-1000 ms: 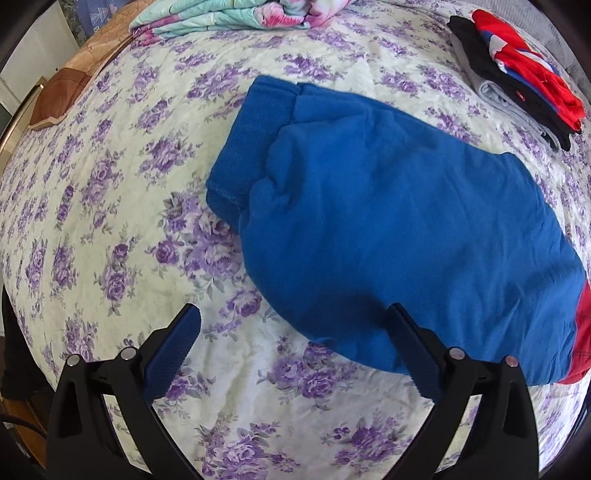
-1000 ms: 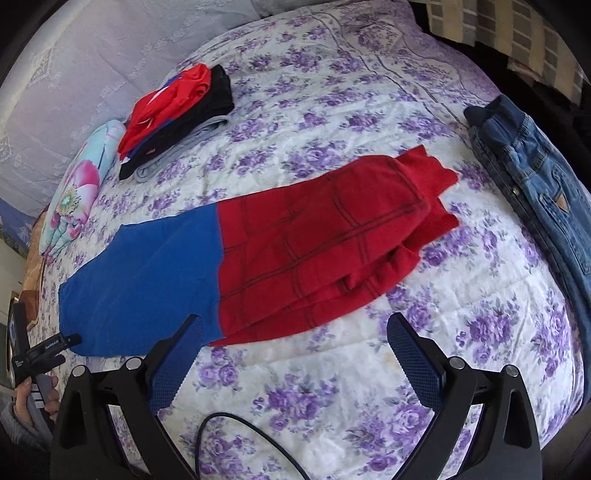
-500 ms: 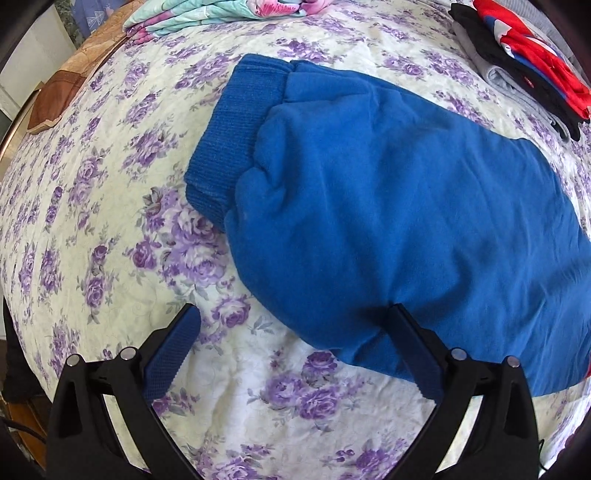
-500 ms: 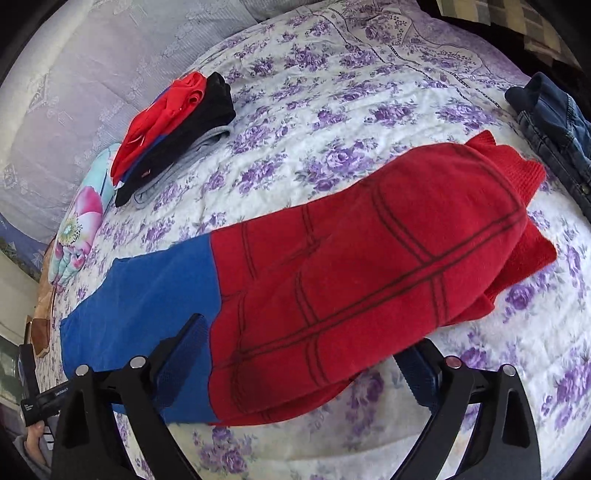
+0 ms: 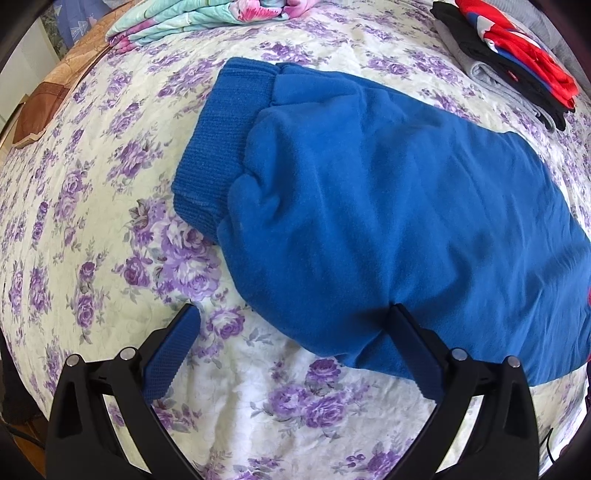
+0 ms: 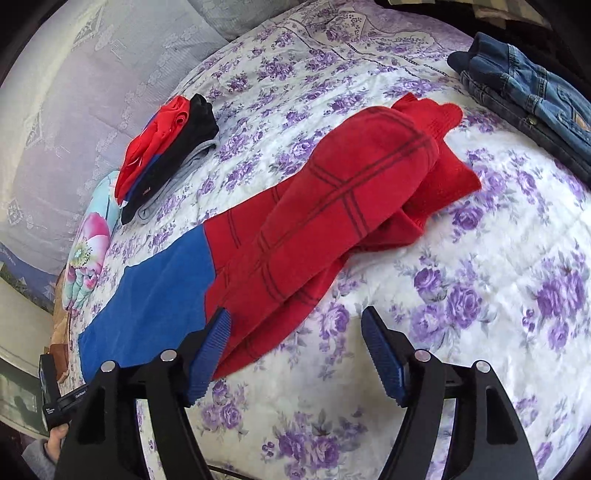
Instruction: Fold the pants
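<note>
On the flower-printed bed [image 5: 92, 229], one pair of pants [image 6: 295, 229] lies lengthwise, already doubled leg over leg: blue waist half [image 5: 388, 206] in the left wrist view, red lower legs [image 6: 351, 199] in the right wrist view. Left gripper [image 5: 291, 332]: jaws spread wide, straddling the near edge of the blue half below the ribbed waistband [image 5: 221, 147]; its right finger lies against the cloth, and nothing is pinched. Right gripper [image 6: 295, 343]: jaws closing, with the near edge of the red legs between them by the left pad; the pads do not yet press the fabric. Step in hand, as judged: taking hold of both ends before the crosswise fold. The next move calls for each gripper to catch both stacked layers at the near edge, then for one end to be carried over onto the other with the edges kept aligned. Count: one pair of pants being worked; two grippers; one folded stack of red, black and grey garments [image 6: 166, 155]; one denim garment [image 6: 524, 88] at the far right; one pastel flowered textile [image 5: 207, 14] beyond the waistband.
</note>
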Demonstrator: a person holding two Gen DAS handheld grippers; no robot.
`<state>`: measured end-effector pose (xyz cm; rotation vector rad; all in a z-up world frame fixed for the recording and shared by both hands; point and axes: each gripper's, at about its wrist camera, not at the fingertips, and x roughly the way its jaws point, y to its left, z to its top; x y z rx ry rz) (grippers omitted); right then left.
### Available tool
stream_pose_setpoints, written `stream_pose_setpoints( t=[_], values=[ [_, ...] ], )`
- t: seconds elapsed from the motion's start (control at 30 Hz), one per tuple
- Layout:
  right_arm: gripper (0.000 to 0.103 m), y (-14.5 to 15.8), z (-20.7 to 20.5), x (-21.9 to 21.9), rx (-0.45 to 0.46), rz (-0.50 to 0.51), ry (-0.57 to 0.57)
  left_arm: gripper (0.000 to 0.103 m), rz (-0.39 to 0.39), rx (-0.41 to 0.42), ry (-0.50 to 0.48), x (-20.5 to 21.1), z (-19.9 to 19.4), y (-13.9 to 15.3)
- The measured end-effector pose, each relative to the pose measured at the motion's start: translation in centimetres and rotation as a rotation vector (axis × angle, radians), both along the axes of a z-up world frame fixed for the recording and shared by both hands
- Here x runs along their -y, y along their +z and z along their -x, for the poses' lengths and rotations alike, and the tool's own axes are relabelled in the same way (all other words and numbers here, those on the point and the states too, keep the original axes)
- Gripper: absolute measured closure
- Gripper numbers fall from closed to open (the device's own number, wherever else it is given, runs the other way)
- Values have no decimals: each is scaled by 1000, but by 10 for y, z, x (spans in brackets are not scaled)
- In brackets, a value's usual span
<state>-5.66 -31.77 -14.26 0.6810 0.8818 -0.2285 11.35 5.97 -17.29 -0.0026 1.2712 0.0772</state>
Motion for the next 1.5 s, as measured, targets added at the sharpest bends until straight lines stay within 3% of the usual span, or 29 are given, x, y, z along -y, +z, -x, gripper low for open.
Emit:
stream_pose_setpoints(
  t=[0.23, 0.33, 0.5, 0.6, 0.77, 0.83, 0.87, 0.93, 1.03, 1.07, 1.17, 1.23, 1.3, 1.37, 1.43, 1.47, 1.5],
  values=[
    [26, -2, -37, -14, 15, 19, 40, 4, 17, 5, -20, 1, 7, 3],
    [24, 3, -28, -20, 12, 30, 38, 4, 22, 13, -32, -2, 11, 4],
    [11, 6, -3, -37, -4, 70, 56, 4, 35, 33, -39, -4, 16, 5],
    [11, 4, 6, -45, 7, 51, 103, 4, 33, 34, -35, -3, 17, 5],
    [11, 13, 10, -55, 41, 110, 186, 4, 27, 47, -43, -4, 18, 4],
    [20, 11, 10, -59, 11, 41, 257, 4, 21, 48, -43, -4, 16, 3],
    [33, 9, 12, -62, -30, -4, 303, 4, 20, 48, -42, -4, 16, 3],
    [37, 12, 27, -65, -88, -44, 341, 4, 16, 47, -43, -4, 17, 4],
    [26, 29, 66, -60, -91, -23, 250, 4, 18, 44, -38, -4, 17, 6],
    [17, 35, 71, -54, -69, 20, 201, 4, 17, 43, -36, -4, 18, 6],
    [13, 36, 47, -32, 7, 76, 126, 4, 11, 45, -29, -3, 17, 6],
    [13, 20, 19, -12, 11, 17, 88, 4, 4, 49, -24, -2, 16, 6],
    [11, -4, -5, 3, 11, -106, 49, 4, 0, 58, -21, 0, 18, 6],
    [12, -13, -12, 12, 85, -171, -30, 4, 3, 67, -23, 0, 21, 6],
    [34, -14, -22, 14, 154, -208, -33, 4, 13, 63, -23, -2, 23, 6],
    [68, -14, -30, 14, 141, -202, -36, 4, 18, 60, -23, -3, 24, 7],
    [82, -14, -33, 14, 136, -200, -39, 4, 23, 59, -24, -5, 25, 9]
  ],
)
